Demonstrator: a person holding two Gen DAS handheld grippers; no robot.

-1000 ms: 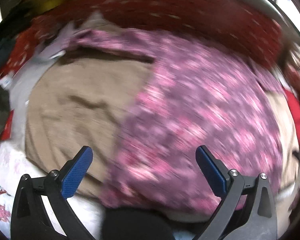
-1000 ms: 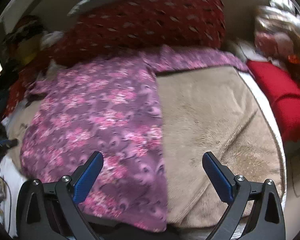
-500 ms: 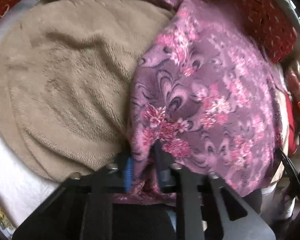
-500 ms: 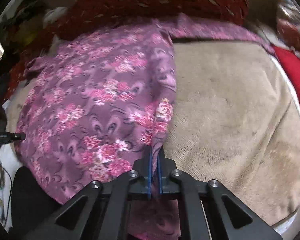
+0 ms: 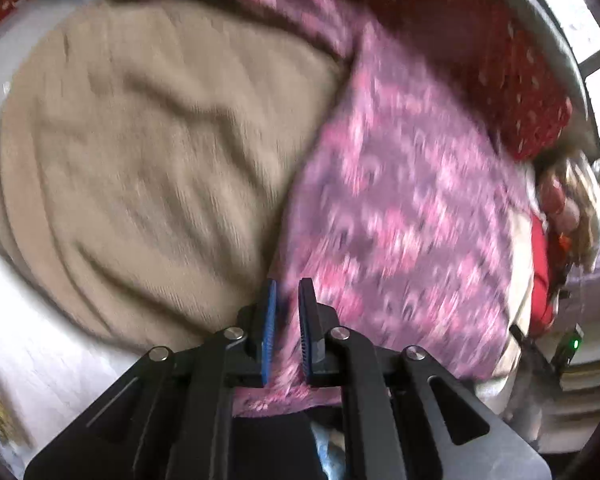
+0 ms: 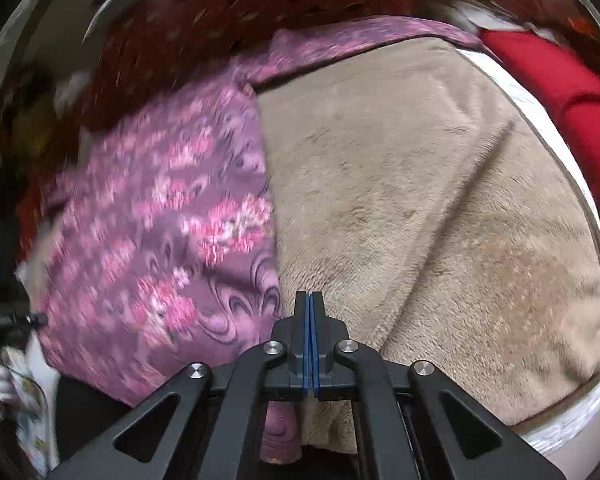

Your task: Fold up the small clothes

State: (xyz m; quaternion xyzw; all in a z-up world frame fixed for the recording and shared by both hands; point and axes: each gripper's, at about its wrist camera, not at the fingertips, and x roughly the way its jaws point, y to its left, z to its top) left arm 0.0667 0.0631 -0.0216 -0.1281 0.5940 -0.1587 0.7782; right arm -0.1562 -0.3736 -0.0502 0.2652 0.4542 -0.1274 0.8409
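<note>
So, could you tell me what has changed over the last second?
Both grippers, open a second ago, closed on the purple floral garment's near corners: left gripper and right gripper now pinch it. The beige blanket is unchanged.

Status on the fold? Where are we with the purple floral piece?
Done: both near corners pinched. The left gripper is shut on the purple floral garment; the right gripper is shut on its opposite edge. In hand: garment lies mostly flat on the beige blanket. Left: no fold visible yet.
</note>
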